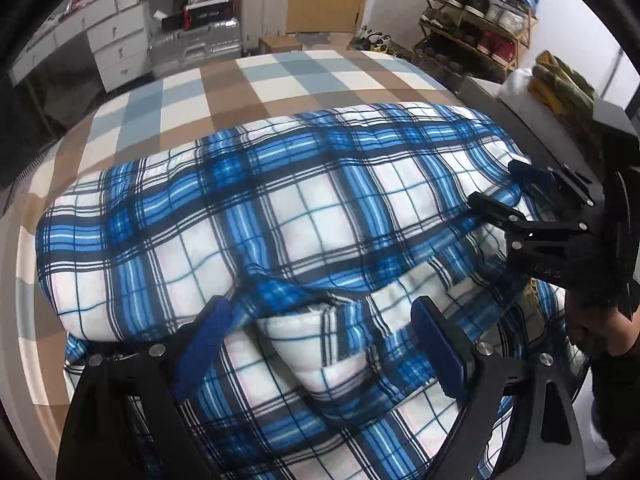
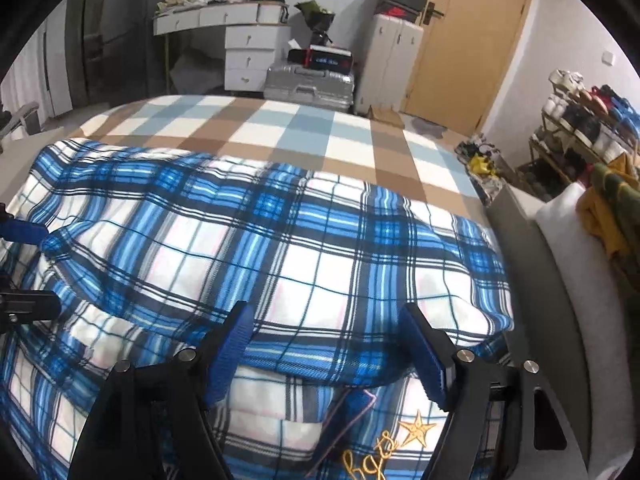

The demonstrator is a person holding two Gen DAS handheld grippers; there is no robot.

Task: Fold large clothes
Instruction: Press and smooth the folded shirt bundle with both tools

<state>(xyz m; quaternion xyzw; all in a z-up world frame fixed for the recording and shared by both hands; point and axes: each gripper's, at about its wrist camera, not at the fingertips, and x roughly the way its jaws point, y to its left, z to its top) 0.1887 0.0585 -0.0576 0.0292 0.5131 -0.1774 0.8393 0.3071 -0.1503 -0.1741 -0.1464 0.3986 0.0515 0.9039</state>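
Observation:
A padded blue-and-white plaid garment (image 1: 280, 208) lies folded over on a bed with a brown, blue and white checked sheet (image 1: 224, 92). My left gripper (image 1: 318, 312) stands open at the garment's near edge, with a rolled fold of cloth loose between its blue pads. My right gripper (image 2: 326, 316) is open over the near right edge (image 2: 320, 264); cloth lies between its fingers without being pinched. Gold embroidery with a star (image 2: 416, 428) shows under it. Each gripper appears in the other's view: the right gripper (image 1: 504, 192) and the left gripper (image 2: 36, 268).
White drawers (image 2: 248, 52), a silver suitcase (image 2: 308, 80) and a wooden door (image 2: 468, 40) stand beyond the bed's far end. A shoe rack (image 1: 476, 20) is at the right wall. A grey headboard edge (image 2: 540, 260) with a white pillow and yellow-green clothes (image 2: 608, 208) borders the right.

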